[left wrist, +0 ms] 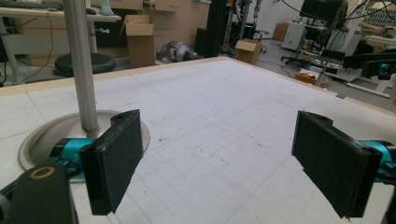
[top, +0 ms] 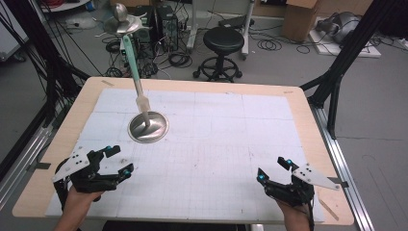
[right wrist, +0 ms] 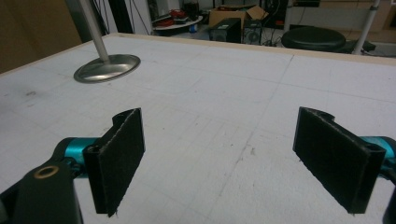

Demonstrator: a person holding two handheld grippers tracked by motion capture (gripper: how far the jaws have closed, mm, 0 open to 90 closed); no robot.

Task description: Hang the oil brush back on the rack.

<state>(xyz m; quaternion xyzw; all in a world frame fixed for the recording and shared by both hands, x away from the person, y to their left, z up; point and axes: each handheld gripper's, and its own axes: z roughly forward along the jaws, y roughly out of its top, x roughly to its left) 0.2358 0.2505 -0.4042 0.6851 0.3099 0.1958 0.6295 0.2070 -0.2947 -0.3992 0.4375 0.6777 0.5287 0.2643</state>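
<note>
Broadly, the worktop (top: pixel 298 110) carries a white gridded sheet (top: pixel 226 139) over most of its top. Toward its far left stands a metal stand (top: pixel 147 126), a round base with a tilted pole rising from it. Well apart from it, at the near edge, the left claw (top: pixel 115 161) and right claw (top: pixel 273 169) both hover with jaws spread wide, gripping nothing.

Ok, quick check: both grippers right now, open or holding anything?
Left gripper: open, fingers wide apart, holding nothing.
Right gripper: open, fingers wide apart, holding nothing.
</note>
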